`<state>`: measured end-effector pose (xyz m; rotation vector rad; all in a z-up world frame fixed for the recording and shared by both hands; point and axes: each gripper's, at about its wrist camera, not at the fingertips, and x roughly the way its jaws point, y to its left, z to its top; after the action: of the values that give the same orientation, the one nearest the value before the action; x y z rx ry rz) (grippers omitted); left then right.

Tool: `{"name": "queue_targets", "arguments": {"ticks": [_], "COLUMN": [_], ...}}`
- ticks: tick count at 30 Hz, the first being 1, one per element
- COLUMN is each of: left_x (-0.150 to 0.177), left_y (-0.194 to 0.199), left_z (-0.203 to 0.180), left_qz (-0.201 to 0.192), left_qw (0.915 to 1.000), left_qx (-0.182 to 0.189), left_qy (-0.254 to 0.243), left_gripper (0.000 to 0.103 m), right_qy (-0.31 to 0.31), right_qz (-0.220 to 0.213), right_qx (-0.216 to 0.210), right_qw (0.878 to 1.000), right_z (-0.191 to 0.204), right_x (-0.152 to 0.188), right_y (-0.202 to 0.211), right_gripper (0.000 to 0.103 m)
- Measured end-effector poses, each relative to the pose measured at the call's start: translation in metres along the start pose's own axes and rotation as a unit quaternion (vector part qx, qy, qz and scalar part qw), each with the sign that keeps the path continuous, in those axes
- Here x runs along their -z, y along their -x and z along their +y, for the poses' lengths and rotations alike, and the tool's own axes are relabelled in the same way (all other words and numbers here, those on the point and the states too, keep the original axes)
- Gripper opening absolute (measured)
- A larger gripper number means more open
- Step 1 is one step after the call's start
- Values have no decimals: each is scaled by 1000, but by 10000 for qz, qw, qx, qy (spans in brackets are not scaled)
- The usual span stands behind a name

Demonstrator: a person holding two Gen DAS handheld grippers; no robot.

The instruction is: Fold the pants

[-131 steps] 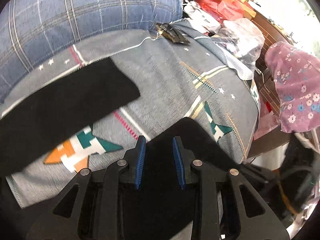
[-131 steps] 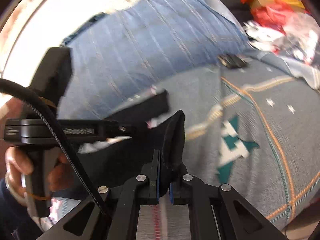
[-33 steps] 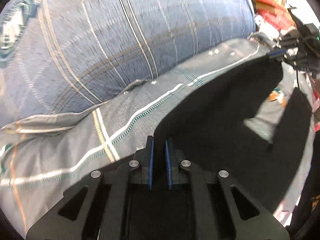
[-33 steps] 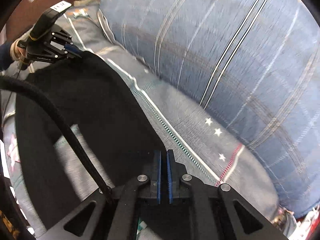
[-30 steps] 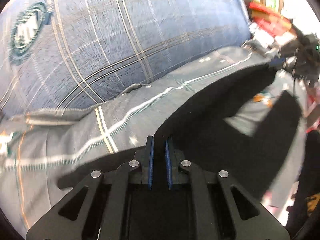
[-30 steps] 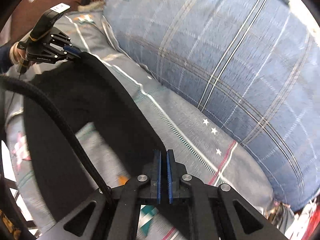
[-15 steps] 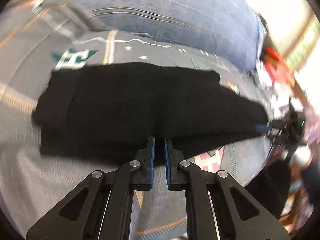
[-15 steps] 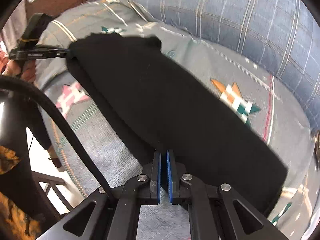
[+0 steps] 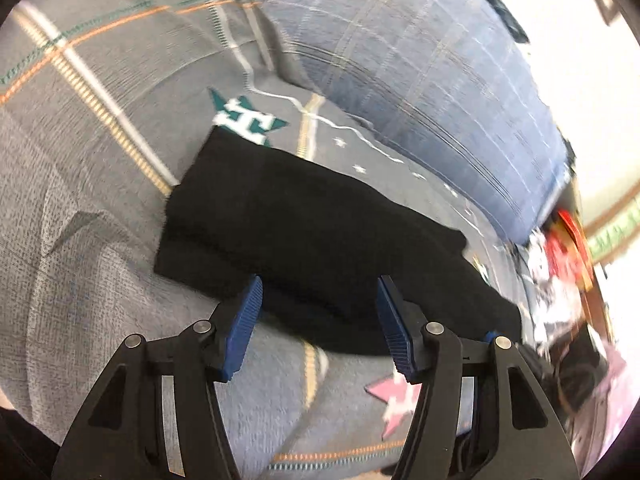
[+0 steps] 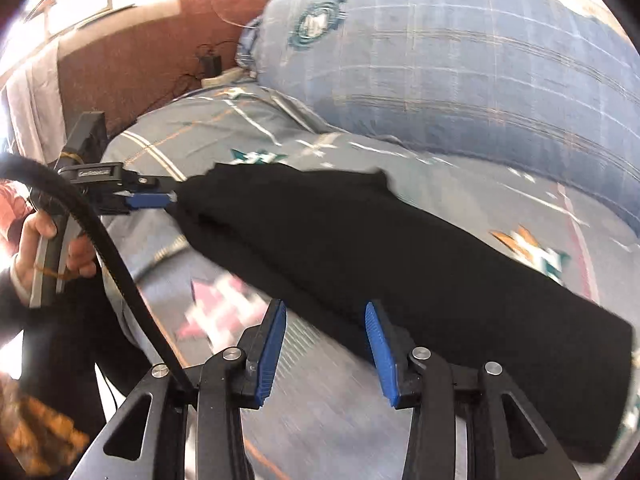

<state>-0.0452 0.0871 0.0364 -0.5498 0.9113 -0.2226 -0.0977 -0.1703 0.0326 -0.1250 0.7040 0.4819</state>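
Lying flat on the bed (image 9: 80,240), the black pants (image 9: 304,232) make a long, soft, matte band across the grey woven cover with its star patterns. A plump blue checked pillow (image 9: 420,80) sits behind them. The left gripper (image 9: 318,312) and right gripper (image 10: 326,338) have just been opening; their ribbed blue jaws stand apart at the near edge, pressing on nothing.

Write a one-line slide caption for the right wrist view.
Right gripper open, its jaws just opened, at the near edge of the black pants laid flat on the patterned bedspread.
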Motion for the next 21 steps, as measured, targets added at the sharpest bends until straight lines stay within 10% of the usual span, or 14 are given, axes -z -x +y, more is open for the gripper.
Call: {"name": "queue_targets", "arguments": {"ticks": [13,17,21], "left_x": [-21,-21,-18], "left_y": [-15,-14,11], "left_z": [17,12,3], "left_qz": [-494,-562,-950], "left_qw": [9976,9977,9953], "left_qx": [-251,-308,-165], "left_qy": [420,222,-32], "left_gripper": [58,25,20], "right_qy": [1477,1061,893], "right_qz": [-120,-54,-199], "right_qx": [720,130,-261], "right_qw": [9863,9943,9955], "right_z": [66,53,57], "right_x": [-31,-41,-47], "right_y": [-85,-85,-64], "right_gripper": [51,14,10]}}
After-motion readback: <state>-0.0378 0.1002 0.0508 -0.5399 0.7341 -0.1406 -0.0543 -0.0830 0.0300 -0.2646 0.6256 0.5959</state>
